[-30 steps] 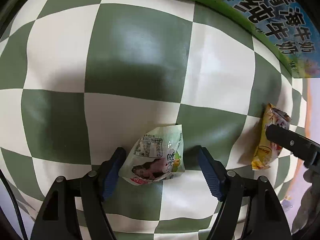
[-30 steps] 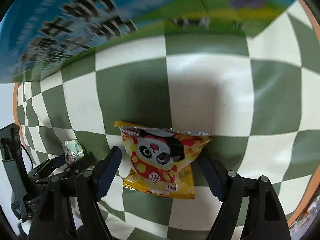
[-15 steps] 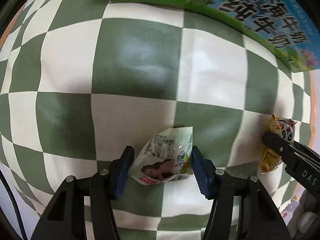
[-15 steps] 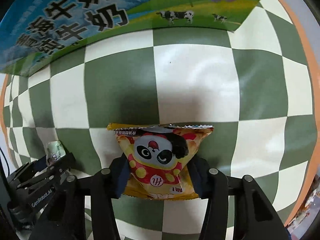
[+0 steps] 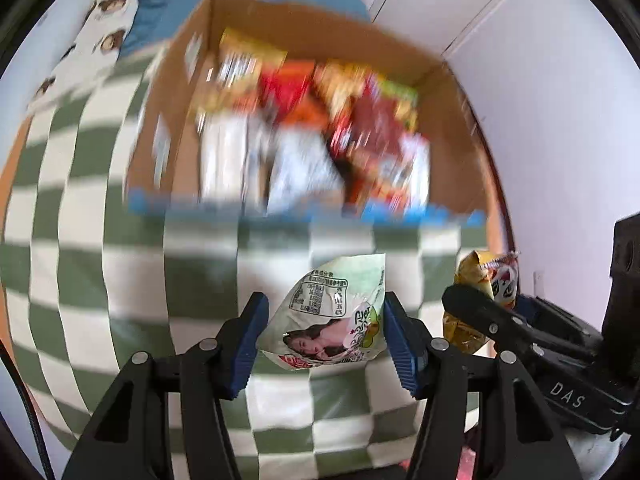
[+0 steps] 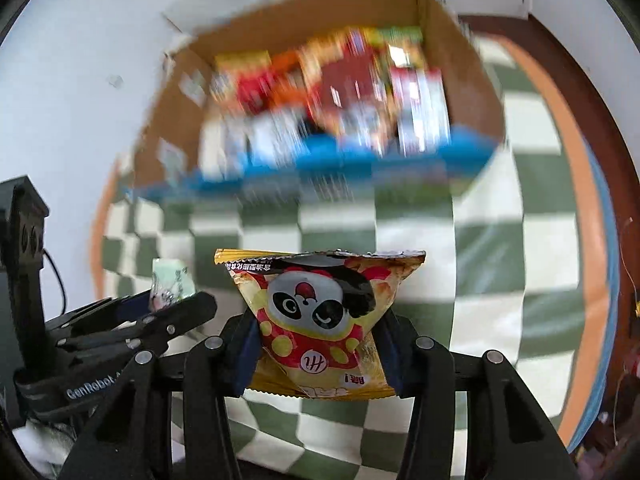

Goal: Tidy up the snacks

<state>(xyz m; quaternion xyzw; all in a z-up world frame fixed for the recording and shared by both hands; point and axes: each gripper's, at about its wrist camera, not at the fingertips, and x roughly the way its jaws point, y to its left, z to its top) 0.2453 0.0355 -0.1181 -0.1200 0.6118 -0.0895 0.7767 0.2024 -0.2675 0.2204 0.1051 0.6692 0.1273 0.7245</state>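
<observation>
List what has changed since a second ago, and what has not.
Both grippers closed on their packets and lifted them off the checked cloth: the left gripper now clamps the green packet, the right gripper the panda packet. The views now take in the open box full of snacks. Each packet keeps its orientation between the fingers.

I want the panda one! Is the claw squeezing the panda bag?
Touching. Right wrist view: the right gripper has both pads pressed against the panda bag.

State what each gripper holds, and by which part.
Left gripper: pale green packet, by its side edges. Right gripper: yellow panda packet, by its lower sides.
</observation>
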